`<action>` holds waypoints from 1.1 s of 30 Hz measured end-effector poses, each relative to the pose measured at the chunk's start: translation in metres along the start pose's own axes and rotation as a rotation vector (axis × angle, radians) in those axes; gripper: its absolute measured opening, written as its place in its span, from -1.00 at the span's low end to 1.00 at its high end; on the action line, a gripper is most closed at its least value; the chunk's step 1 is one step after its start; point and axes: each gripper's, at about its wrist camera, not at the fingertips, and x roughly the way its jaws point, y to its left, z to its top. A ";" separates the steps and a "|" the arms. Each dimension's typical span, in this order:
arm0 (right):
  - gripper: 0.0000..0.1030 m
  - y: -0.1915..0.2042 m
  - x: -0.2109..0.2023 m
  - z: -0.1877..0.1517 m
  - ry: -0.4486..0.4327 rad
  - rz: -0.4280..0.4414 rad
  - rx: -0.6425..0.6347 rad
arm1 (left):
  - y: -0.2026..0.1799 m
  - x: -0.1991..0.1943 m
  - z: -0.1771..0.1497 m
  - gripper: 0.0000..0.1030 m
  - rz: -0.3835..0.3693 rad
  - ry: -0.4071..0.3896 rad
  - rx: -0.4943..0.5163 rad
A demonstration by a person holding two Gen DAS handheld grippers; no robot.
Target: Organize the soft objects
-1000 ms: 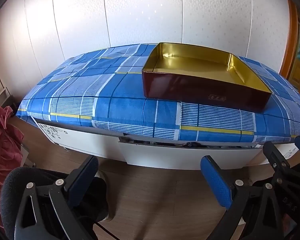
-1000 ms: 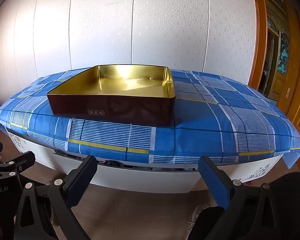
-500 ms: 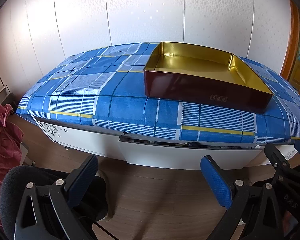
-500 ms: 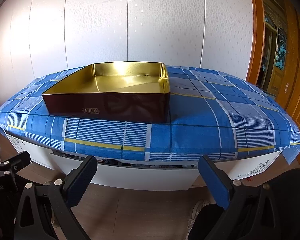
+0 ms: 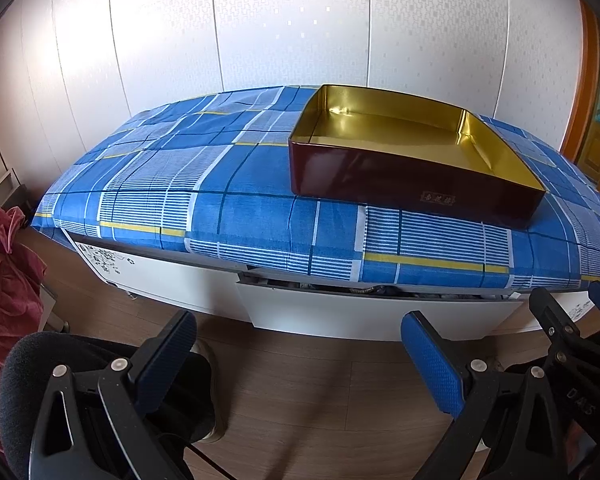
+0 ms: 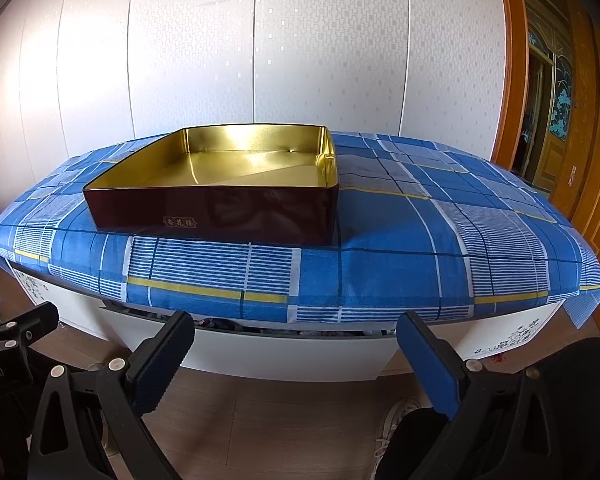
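A shallow square tin (image 5: 380,184), dark red outside and gold inside, stands empty on a cabinet top covered by a blue plaid cloth (image 5: 220,184). The right wrist view shows the same tin (image 6: 260,216) left of centre. My left gripper (image 5: 300,360) hangs open above the wooden floor in front of the cabinet, holding nothing. My right gripper (image 6: 298,360) is open too and equally short of the cabinet. A crumpled red fabric (image 5: 4,272) lies at the far left. Bits of fabric show in a drawer gap (image 5: 360,290) under the cloth.
The white cabinet front (image 6: 284,356) faces me with its drawer slightly ajar. A panelled white wall (image 6: 300,60) backs the cabinet. A wooden door (image 6: 560,112) stands at the right. The person's shoe (image 6: 396,416) rests on the floor below.
Both views have shifted slightly, so a little more of the tin's gold inside shows. Both grippers remain open and empty.
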 end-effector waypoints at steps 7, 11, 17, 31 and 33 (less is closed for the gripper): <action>1.00 0.000 -0.001 0.000 -0.007 0.003 -0.001 | -0.001 -0.001 0.002 0.99 -0.002 -0.003 0.003; 1.00 0.000 -0.001 0.000 -0.005 0.003 0.001 | -0.002 -0.001 0.002 0.99 -0.003 -0.004 0.008; 1.00 0.000 -0.001 0.000 -0.007 0.003 0.001 | -0.002 -0.001 0.002 0.99 -0.004 -0.003 0.008; 1.00 -0.001 -0.001 0.000 -0.007 0.008 0.005 | -0.002 0.000 0.003 0.99 -0.008 -0.005 0.009; 1.00 -0.001 -0.001 0.000 -0.006 0.009 0.004 | -0.002 0.000 0.002 0.99 -0.009 -0.003 0.009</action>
